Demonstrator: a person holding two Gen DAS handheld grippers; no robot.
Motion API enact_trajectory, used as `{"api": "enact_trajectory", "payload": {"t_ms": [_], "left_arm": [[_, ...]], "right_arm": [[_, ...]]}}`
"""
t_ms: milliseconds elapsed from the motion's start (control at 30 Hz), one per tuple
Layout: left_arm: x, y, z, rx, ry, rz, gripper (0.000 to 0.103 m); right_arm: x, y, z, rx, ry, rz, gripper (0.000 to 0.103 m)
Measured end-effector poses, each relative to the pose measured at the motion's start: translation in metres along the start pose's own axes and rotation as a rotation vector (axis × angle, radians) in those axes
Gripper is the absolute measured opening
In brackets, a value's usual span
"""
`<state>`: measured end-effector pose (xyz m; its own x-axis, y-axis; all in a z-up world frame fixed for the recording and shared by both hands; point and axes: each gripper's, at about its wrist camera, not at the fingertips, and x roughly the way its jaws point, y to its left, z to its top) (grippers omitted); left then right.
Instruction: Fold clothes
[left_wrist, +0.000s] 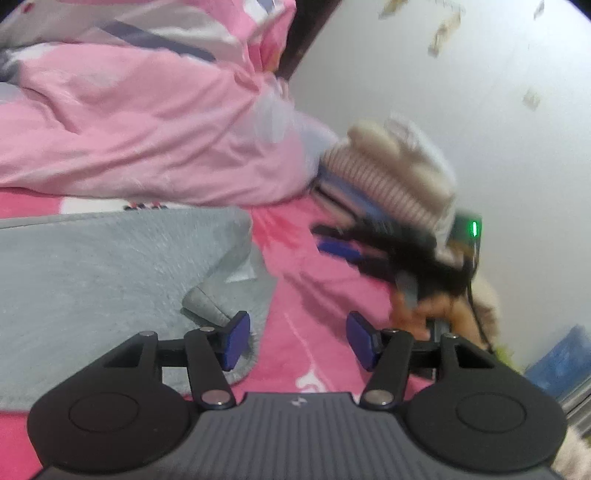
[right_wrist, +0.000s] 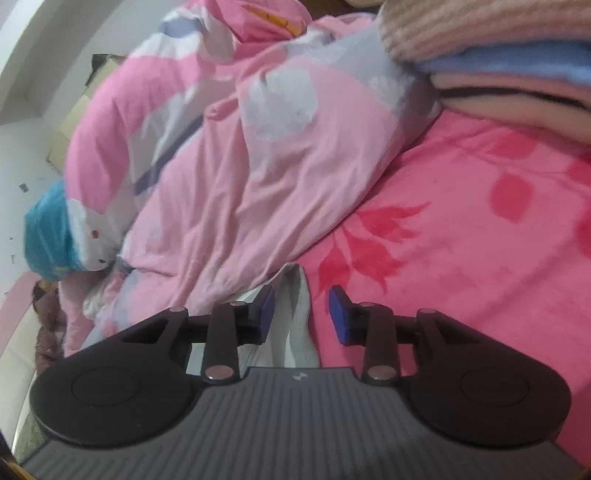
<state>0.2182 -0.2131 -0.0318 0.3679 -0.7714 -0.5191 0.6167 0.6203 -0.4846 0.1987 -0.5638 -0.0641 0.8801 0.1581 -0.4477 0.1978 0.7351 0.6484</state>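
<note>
- The left gripper (left_wrist: 297, 341) has its jaws spread with nothing between them; the blue pads (left_wrist: 236, 341) are flat and rectangular, on black linkage arms.
- A grey garment (left_wrist: 110, 280), fuzzy and fleece-like, lies flat on the pink bed cover (left_wrist: 325, 291), with a folded corner just beside the left pad.
- The right gripper (right_wrist: 301, 319) is also spread wide; a pale grey strip of cloth (right_wrist: 295, 314) lies between the pads, apart from both.
- The bed cover is plush, printed with red leaves.
- A rumpled pink quilt (right_wrist: 229, 177) with white and grey patches lies along the far edge.
- A stack of folded clothes (left_wrist: 391, 173), ribbed and striped, sits beside the quilt.
- The small logo on each gripper body is unreadable.
</note>
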Motion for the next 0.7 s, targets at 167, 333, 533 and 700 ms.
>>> {"api": "enact_trajectory", "payload": {"t_ms": [167,333,533,700], "left_arm": [[-0.082,0.018,-0.010,-0.034,-0.080,0.088,0.059],[-0.165,0.049,-0.043,-0.083,-0.105,0.305,0.059],[-0.222,0.097,-0.066,-0.153,-0.156,0.468,0.059],[-0.260,0.137,-0.076,-0.209,-0.211,0.561,0.059]], "right_arm": [[-0.056,0.015,-0.010,-0.083,0.012,-0.004,0.032],[-0.099,0.056,-0.020,-0.208,0.031,0.037,0.034],[-0.090,0.140,-0.053,-0.383,0.132,0.138,0.036],[-0.043,0.213,-0.095,-0.544,0.229,0.199,0.041]]}}
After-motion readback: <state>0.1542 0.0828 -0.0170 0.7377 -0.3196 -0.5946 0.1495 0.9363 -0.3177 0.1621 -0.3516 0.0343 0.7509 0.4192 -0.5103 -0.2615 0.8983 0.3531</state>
